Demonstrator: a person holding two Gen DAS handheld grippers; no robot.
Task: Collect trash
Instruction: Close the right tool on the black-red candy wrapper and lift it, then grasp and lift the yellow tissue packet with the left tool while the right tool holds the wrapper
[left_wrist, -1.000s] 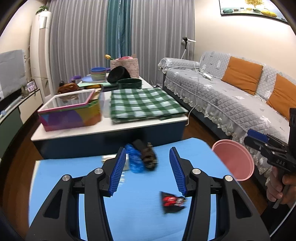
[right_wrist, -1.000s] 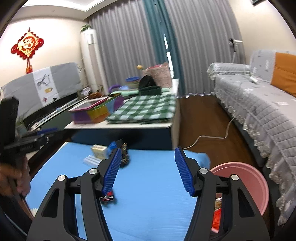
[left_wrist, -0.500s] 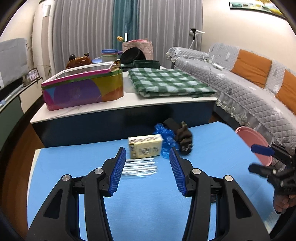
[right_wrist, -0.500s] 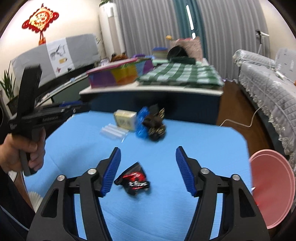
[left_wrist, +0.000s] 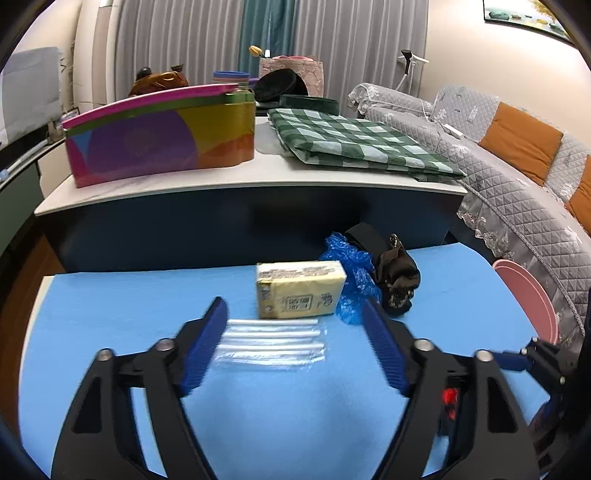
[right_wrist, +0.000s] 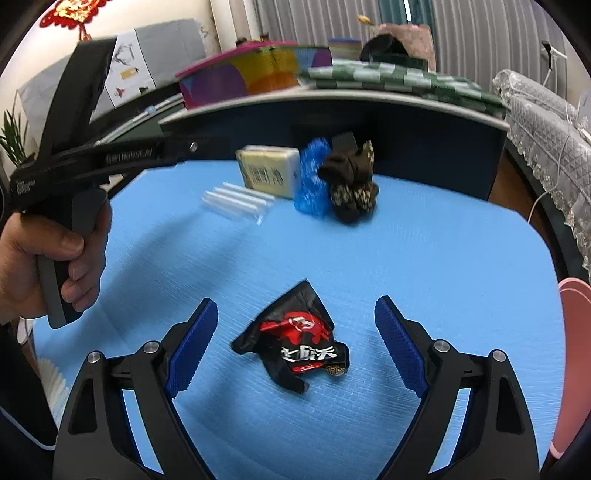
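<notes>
The black-and-red snack wrapper (right_wrist: 293, 341) lay crumpled on the blue mat (right_wrist: 424, 258), directly between the pads of the right gripper (right_wrist: 295, 347) but untouched by either. A second before, that gripper had been looking out across the room with the wrapper half hidden behind its left finger; it had since tipped downward and closed in, so the wrapper now sat centred in its reach. Its jaws were opening, nearly as wide as they go, and held nothing.

Farther from the wrapper, toward the dark-fronted bench (left_wrist: 258, 225), lay the clear packet of straws (left_wrist: 271, 341), with the yellow tissue pack (left_wrist: 299, 291) just behind it, then the crumpled blue plastic (left_wrist: 351, 273) and a dark brown bundle (left_wrist: 397, 277) touching one another. The left gripper (left_wrist: 295, 343) had likewise come down toward the mat, and the straw packet now lay between its pads. Its jaws were opening too, wide, gripping nothing.

The pink bin (right_wrist: 574, 365) stood off the mat's edge on the wrapper's right, beside the sofa (left_wrist: 517, 192).

Judging by this, both grippers were lined up for a first pick each, wrapper and straws, with nothing on the mat yet collected.
</notes>
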